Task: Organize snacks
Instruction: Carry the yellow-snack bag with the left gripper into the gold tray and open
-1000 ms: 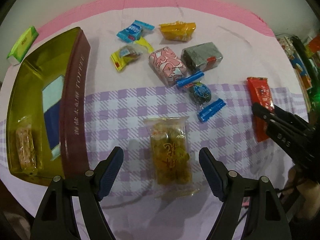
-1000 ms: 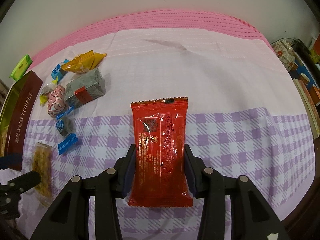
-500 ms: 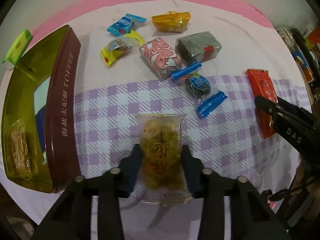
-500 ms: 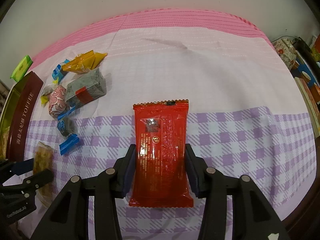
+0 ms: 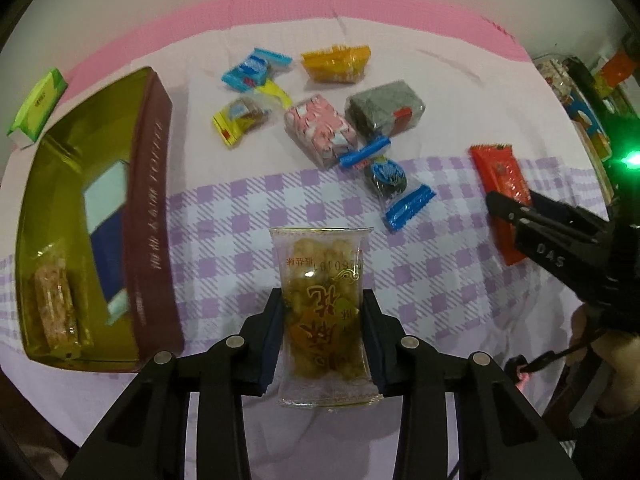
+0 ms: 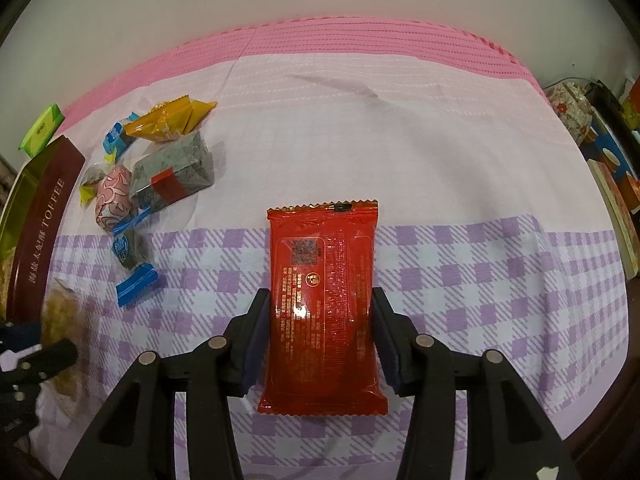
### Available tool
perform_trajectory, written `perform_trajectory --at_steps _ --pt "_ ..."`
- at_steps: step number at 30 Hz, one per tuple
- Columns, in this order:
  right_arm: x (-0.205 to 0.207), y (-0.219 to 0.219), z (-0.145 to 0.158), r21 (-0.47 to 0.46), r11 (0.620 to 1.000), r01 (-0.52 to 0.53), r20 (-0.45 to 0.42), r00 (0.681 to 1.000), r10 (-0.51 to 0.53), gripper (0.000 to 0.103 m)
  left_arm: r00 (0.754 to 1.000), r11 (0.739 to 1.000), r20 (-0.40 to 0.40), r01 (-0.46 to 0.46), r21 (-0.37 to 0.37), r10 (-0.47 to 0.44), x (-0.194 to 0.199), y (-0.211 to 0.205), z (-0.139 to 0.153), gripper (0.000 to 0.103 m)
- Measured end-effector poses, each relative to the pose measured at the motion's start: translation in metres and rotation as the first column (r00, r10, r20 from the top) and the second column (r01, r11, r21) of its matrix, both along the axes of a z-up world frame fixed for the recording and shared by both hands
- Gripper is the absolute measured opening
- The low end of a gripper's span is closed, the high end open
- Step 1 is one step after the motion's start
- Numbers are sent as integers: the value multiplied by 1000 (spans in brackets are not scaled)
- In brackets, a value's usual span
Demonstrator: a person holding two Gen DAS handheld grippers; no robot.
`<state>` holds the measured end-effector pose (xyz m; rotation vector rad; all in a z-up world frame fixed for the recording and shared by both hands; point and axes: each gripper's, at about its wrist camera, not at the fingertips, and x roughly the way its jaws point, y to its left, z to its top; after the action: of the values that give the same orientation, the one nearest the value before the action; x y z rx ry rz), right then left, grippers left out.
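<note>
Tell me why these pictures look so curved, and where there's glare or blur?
Both views are fisheye: the tablecloth bulges and the corners go black. Left wrist view: a green light flares at the right edge, and the toffee tin looks smeared. Right wrist view: lamp glare glints on the red packet; the snack at the left edge is blurred.

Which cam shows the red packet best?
Right wrist. The red packet lies centred and full length between the right tongs, which are opening, its printed face sharp. In the left wrist view the same packet sits small near the right edge, its near end hidden behind the right tongs.
</note>
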<state>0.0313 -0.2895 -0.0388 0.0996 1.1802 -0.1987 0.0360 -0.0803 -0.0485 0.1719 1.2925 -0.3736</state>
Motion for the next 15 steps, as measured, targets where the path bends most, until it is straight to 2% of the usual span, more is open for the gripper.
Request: perform_trajectory --at_steps 6,10,15 --pt "0 1 -1 -8 1000 -1 -1 1000 1 47 997 999 70 -32 -25 33 5 23 35 38" --pt "0 2 -1 -14 1000 1 -2 1000 -1 47 989 998 129 -68 -15 70 17 47 56 38" --pt "0 2 -1 -17 1000 1 -5 1000 -1 47 977 990 161 -144 0 142 33 83 63 38"
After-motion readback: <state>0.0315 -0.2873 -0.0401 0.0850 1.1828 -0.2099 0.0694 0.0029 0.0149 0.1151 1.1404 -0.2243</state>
